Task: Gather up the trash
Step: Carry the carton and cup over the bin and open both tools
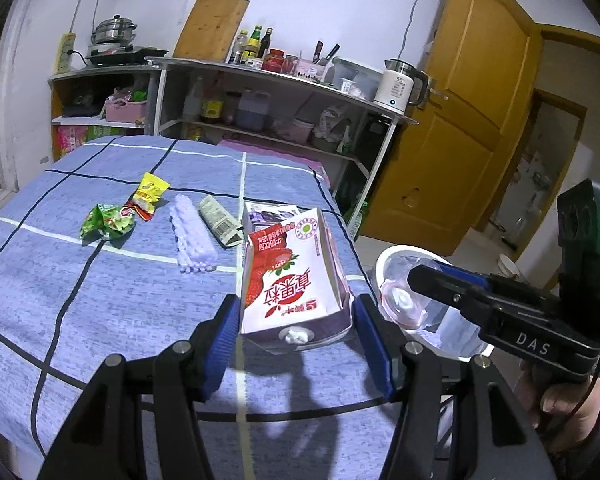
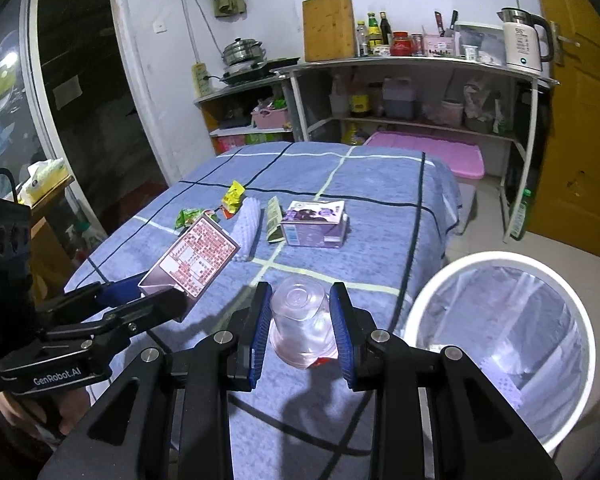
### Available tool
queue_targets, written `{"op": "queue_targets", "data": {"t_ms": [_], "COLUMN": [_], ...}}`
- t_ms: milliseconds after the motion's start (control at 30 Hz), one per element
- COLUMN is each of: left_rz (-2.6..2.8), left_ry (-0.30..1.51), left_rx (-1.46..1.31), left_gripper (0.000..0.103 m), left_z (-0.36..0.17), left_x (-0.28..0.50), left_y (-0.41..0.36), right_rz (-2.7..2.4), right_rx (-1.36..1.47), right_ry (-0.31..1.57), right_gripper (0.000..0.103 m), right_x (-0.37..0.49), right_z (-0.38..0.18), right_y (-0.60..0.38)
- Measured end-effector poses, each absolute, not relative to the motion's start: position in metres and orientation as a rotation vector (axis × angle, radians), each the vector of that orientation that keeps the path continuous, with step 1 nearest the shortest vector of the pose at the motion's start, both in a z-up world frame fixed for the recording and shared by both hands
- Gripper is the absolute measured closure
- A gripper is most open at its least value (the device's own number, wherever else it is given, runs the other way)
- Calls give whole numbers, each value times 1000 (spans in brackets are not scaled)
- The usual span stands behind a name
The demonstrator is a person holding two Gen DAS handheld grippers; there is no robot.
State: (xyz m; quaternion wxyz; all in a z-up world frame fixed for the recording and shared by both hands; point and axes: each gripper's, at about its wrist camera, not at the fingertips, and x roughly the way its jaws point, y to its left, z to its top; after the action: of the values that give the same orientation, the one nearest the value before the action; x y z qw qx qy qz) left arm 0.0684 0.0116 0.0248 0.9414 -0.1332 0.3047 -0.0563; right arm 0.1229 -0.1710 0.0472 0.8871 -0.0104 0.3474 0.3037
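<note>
My left gripper (image 1: 296, 320) is shut on a strawberry milk carton (image 1: 292, 276) and holds it above the blue checked table (image 1: 100, 300); it also shows in the right wrist view (image 2: 198, 258). My right gripper (image 2: 300, 316) is shut on a clear plastic cup (image 2: 300, 324) near the table's front edge, left of the white trash bin (image 2: 500, 344). On the table lie a purple carton (image 2: 314, 222), a green wrapper (image 1: 108, 222), a yellow wrapper (image 1: 148, 196), a white foam net (image 1: 192, 236) and a flattened paper pack (image 1: 220, 220).
The bin, lined with a clear bag, stands on the floor at the table's right front corner (image 1: 384, 264). Kitchen shelves (image 2: 412, 92) with bottles and a kettle (image 2: 524, 40) stand behind the table. A yellow door (image 1: 460, 120) is at the right.
</note>
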Motion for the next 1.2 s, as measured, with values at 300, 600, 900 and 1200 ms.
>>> {"op": "queue_targets", "data": {"t_ms": [300, 600, 900, 1200], "left_rz": [-106, -131, -207, -287], "left_ry": [616, 625, 632, 647], "left_rx": [-265, -246, -199, -155], "left_gripper": [43, 43, 43, 43], "left_z": [27, 27, 30, 30], "left_x": [65, 72, 87, 107], "left_y": [10, -1, -35, -75], "right_rz": [641, 611, 536, 454], "right_rx": [0, 14, 42, 78], "right_ry": [714, 703, 699, 706], "right_gripper": [72, 72, 72, 72], "right_x": [120, 118, 120, 120], "right_z": [48, 53, 53, 49], "right_y": [-177, -192, -228, -268]}}
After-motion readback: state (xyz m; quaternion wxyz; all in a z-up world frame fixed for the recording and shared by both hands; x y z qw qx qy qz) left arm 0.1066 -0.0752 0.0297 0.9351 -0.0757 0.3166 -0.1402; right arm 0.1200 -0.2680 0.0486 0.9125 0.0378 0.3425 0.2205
